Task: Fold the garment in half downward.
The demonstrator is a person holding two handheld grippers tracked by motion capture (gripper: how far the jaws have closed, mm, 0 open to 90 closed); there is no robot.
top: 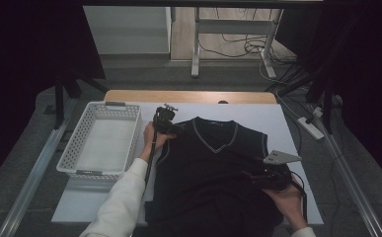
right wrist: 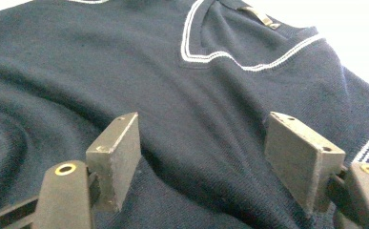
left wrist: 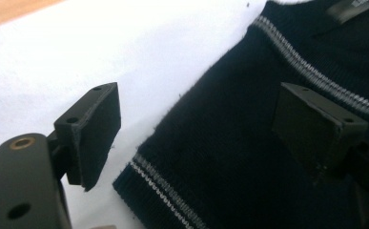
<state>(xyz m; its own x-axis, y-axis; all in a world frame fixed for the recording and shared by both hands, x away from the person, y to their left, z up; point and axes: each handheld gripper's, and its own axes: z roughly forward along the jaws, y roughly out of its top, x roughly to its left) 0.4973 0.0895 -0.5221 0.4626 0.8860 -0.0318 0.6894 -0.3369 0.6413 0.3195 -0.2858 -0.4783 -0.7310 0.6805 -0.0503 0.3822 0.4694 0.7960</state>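
Both claws released: left gripper (top: 171, 127) at the vest (top: 213, 182) shoulder, right gripper (top: 257, 176) mid-body; we should pinch the trim edge squarely before folding

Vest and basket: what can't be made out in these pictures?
- Vest hem: high view, cut off by the bottom edge and hidden by the forearms.
- Neck label: right gripper view, too small to read.
- Basket contents: high view, too dim to tell.
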